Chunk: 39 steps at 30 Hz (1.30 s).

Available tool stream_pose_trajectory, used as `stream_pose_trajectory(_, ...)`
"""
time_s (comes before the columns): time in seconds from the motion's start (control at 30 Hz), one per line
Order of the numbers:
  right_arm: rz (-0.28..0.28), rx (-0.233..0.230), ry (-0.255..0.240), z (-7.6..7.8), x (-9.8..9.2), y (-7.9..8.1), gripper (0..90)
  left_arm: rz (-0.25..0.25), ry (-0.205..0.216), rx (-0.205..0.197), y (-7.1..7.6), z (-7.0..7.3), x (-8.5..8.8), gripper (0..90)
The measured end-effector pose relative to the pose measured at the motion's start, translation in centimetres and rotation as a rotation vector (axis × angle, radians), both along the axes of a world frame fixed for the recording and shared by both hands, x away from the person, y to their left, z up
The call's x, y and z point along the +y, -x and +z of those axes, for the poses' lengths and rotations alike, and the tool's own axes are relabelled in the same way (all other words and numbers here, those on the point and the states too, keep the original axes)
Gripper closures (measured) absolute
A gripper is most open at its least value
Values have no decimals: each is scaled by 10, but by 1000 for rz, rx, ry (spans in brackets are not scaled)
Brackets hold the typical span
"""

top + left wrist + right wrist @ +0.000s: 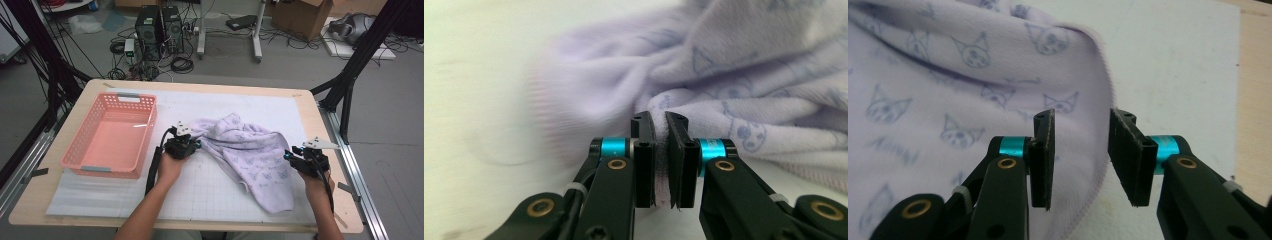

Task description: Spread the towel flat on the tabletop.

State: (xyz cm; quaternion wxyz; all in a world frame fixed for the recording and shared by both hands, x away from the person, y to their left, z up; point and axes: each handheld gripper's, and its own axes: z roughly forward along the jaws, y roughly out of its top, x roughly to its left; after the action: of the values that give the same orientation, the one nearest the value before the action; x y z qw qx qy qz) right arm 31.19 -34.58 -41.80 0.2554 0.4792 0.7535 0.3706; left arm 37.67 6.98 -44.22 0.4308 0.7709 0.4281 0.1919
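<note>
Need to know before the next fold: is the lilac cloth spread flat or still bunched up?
Bunched. The lilac cloth lies crumpled in folds on the white mat, one edge pinched in the left gripper.

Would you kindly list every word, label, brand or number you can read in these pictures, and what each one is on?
None can be read.
The lilac towel carries cat-face drawings and small script-like marks, too blurred to read.
The pink basket and the white gridded mat show no lettering.

Left gripper [196,143] jaws clamped nearly together, right gripper [287,154] jaws parted, forearms seemingly level
</note>
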Motion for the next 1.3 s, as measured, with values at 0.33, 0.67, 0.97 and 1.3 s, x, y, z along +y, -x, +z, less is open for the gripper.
stream_pose_trajectory(0.33,68,10,-29,-8,12,7,627,-19,59,4,6,3,2,560)
stream_pose_trajectory(0.67,67,-9,-32,-6,14,21,610,-173,167,-7,50,5,-2,530)
stream_pose_trajectory(0.97,75,-14,-21,-6,12,51,608,-310,157,39,84,-7,-40,554)
stream_pose_trajectory(1.3,58,-28,-48,-1,2,68,609,-401,65,88,90,-7,-96,462)
